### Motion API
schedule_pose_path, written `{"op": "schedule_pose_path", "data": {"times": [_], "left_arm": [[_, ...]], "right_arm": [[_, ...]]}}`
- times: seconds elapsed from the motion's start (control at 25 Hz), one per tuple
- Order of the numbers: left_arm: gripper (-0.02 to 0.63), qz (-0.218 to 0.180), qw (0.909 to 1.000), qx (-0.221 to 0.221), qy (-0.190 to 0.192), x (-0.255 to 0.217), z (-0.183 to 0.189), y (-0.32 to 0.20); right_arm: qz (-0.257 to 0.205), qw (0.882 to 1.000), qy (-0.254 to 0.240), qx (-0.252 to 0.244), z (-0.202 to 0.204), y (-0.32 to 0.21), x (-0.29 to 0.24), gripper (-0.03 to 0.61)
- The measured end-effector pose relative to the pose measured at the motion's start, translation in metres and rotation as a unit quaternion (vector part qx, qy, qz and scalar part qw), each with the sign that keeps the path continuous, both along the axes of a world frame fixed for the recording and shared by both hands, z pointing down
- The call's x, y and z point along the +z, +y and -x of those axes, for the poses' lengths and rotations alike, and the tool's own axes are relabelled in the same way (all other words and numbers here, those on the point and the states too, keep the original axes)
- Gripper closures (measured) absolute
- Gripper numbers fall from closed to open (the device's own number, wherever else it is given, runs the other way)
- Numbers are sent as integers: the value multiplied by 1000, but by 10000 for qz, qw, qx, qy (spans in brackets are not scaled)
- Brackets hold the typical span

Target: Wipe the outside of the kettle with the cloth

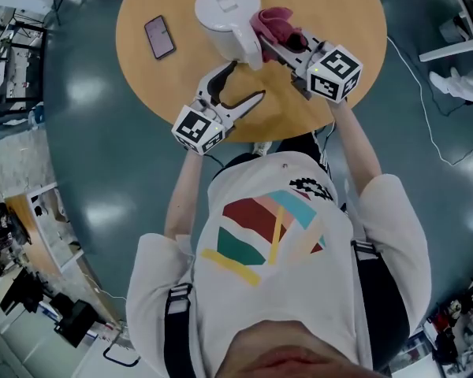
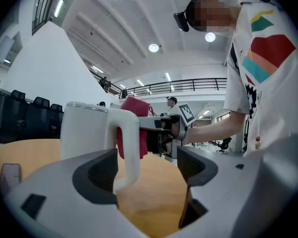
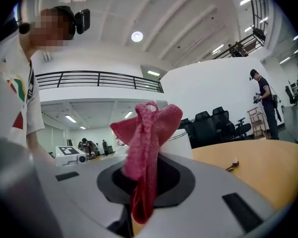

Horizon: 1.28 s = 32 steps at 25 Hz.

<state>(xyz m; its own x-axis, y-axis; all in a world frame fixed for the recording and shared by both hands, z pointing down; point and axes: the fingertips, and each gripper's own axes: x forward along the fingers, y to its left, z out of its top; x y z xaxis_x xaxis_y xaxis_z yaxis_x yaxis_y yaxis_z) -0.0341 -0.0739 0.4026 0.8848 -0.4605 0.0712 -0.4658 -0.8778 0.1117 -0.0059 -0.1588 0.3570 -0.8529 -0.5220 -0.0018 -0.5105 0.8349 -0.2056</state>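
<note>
**Kettle** (image 1: 227, 10): white, lid on, standing upright on the round table (image 1: 331, 93) with its long axis vertical. It lies ahead of both grippers and between their lines of reach. Its handle (image 2: 128, 143) is turned toward the left gripper.

**Right gripper** (image 3: 144, 180): the jaws are closed on the cloth (image 3: 148, 133). The cloth is a red knitted bunch that stands up above the jaws, with a tail hanging below them.
- Position: the kettle wall rises directly ahead along the jaws, just behind the cloth. In the head view the cloth sits at the kettle's upper side, on the person's right. Contact looks likely but can't be confirmed.
- Pose: the forearm is stretched forward over the table edge, with the gripper about level and pointing forward and to the person's left.
- This is the nearer tool for the wipe.

**Left gripper** (image 1: 247, 79): the jaws are wide apart and hold nothing.
- Position: the kettle handle stands in the gap just past the tips, closer to the left-hand jaw. Whether it touches that jaw can't be told.
- Pose: low over the near table edge, pointing forward and to the right at the kettle's base.

**Phone** (image 1: 159, 36): flat on the table, off to the left of the left gripper and apart from the kettle.

**Relation governing the next move** (a judgement):
- The cloth faces a vertical wall straight ahead, so a wipe would run up, down or round that wall.
- The left gripper is placed to close on the handle and steady the kettle.
</note>
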Motion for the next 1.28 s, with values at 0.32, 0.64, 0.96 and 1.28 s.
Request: {"op": "schedule_pose_path", "data": {"times": [0.32,0.64,0.96,1.28], "left_arm": [[209,-78,9998,-156,83,-16,-12,-2],[209,-145,9994,-327,-43,-22,-25,-4],[209,-116,9978,-639,97,-23,-20,-4],[209,-80,9952,-961,159,-26,-2,-2]], "right_arm": [[-33,9966,553,-606,2,31,21,540],[90,9932,606,-986,-6,59,31,540],[413,9940,368,-943,-16,60,47,540],[-173,9923,907,-821,-16,29,42,540]]}}
